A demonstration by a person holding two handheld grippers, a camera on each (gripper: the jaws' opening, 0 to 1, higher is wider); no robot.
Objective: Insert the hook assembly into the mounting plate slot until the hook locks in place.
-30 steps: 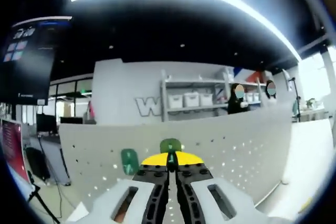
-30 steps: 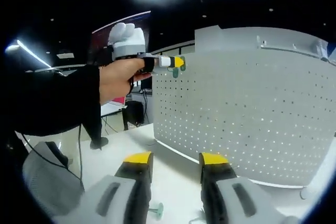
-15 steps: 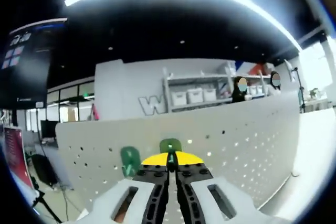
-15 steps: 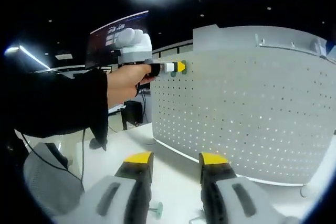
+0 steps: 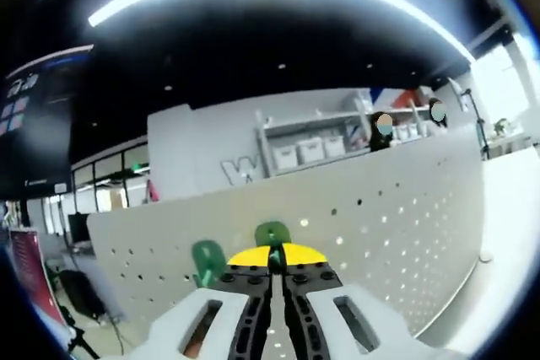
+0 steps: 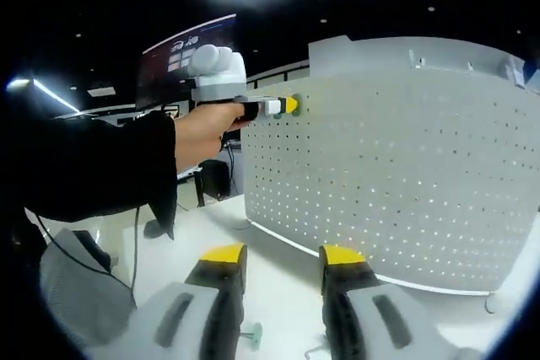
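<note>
In the left gripper view my left gripper (image 5: 276, 257) is shut on a green hook (image 5: 272, 233), whose head sticks out past the yellow tips right against the white perforated mounting plate (image 5: 396, 225). A second green hook (image 5: 207, 260) sits on the plate just to the left. In the right gripper view a hand (image 6: 201, 129) holds the left gripper (image 6: 285, 106) with its tip at the upper left corner of the mounting plate (image 6: 396, 183). My right gripper (image 6: 281, 259) stands open over the white table, nothing between its jaws.
A small green hook part (image 6: 251, 336) lies on the white table (image 6: 278, 288) between my right jaws. A dark sleeve (image 6: 84, 166) fills the left. Behind the plate are shelves with white bins (image 5: 308, 153) and people. A screen (image 5: 38, 124) hangs at the left.
The left gripper with its hook has closed in on the plate's upper left corner, and the plate looms larger in its view. The right gripper has stayed put.
</note>
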